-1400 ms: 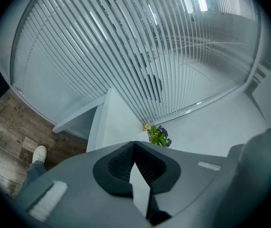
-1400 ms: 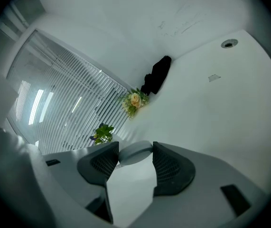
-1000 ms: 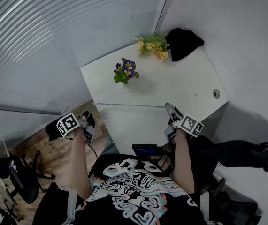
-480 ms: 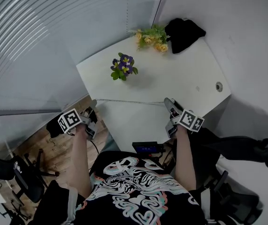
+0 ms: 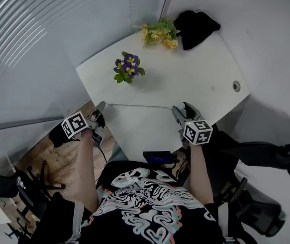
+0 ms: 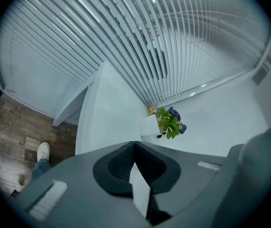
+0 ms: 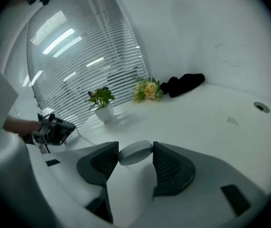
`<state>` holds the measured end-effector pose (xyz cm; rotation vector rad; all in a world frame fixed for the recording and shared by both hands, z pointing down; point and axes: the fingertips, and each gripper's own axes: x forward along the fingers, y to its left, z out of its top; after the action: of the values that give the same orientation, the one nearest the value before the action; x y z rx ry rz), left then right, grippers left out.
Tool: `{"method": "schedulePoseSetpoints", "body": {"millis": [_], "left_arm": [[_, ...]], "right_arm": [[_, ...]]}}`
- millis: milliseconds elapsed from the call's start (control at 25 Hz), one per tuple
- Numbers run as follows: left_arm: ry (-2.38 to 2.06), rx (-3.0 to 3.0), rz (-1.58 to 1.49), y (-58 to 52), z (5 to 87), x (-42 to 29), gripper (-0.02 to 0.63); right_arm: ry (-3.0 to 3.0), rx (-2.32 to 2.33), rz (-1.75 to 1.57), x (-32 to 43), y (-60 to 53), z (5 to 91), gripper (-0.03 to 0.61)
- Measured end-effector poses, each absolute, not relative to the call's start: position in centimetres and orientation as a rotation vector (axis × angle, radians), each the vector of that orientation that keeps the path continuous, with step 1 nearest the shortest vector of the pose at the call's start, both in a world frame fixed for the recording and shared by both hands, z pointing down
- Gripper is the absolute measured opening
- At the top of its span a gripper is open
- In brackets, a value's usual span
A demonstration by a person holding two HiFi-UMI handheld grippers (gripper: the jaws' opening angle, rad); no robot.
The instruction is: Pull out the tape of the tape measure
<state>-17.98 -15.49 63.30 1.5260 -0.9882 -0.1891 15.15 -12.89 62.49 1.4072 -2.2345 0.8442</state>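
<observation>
a: white corner desk (image 5: pixel 195 80), blinds (image 5: pixel 33 44) across the upper left. purple flower pot (image 5: pixel 127 69) upper middle, yellow flowers (image 5: pixel 157 33) and a black bundle (image 5: pixel 195 27) along the top edge.

b: where's the tape measure?

a: in the right gripper view, dead centre. the tape measure (image 7: pixel 135 152) is a small round pale grey case clamped between the jaws of the right gripper (image 5: pixel 181 114), held over the desk's near edge, lower middle of the head view.

b: left gripper?

a: left gripper (image 5: pixel 100 112) sits at the desk's left corner, jaws pressed together. there's a pale sliver behind the pads; can't tell if it's the tape end or just desk.

b: handling?

a: looks light, with a hard, smooth shell. it could probably twist or slip in the pads, so grip across the flat faces. the tape itself is likely thin and floppy, maybe spring-loaded. pinch the end tab, pull straight away from the case, and keep the case squeezed.
</observation>
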Motion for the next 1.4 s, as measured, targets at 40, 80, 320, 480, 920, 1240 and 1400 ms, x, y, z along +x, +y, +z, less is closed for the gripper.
{"method": "schedulePoseSetpoints", "body": {"millis": [40,80,320,480,920,1240,1400], "left_arm": [[-0.986,1.524,-0.187,-15.5,63.4,-17.9,0.002],[-0.983,1.522,-0.185,-15.4,63.5,-17.8,0.003],[-0.957,1.522,-0.165,-15.1,64.0,-17.0,0.003],[-0.952,1.521,-0.128,-14.6,64.8,-16.7,0.003],[-0.935,1.529,-0.063,-13.4,65.7,-15.9,0.003],[-0.946,1.537,-0.055,-13.4,65.7,-15.9,0.003],[-0.956,1.543,-0.036,-13.5,65.9,-15.8,0.005]], "right_arm": [[-2.227,1.384,0.809,14.9,-12.6,62.7,0.229],[-2.221,1.367,0.785,14.8,-12.3,62.9,0.229],[-2.193,1.377,0.772,15.2,-11.6,63.7,0.229],[-2.193,1.381,0.745,15.3,-11.0,63.9,0.230],[-2.182,1.364,0.678,15.5,-9.4,64.2,0.233],[-2.145,1.330,0.654,15.5,-8.7,64.7,0.227],[-2.143,1.360,0.685,15.9,-8.8,64.6,0.227]]}}
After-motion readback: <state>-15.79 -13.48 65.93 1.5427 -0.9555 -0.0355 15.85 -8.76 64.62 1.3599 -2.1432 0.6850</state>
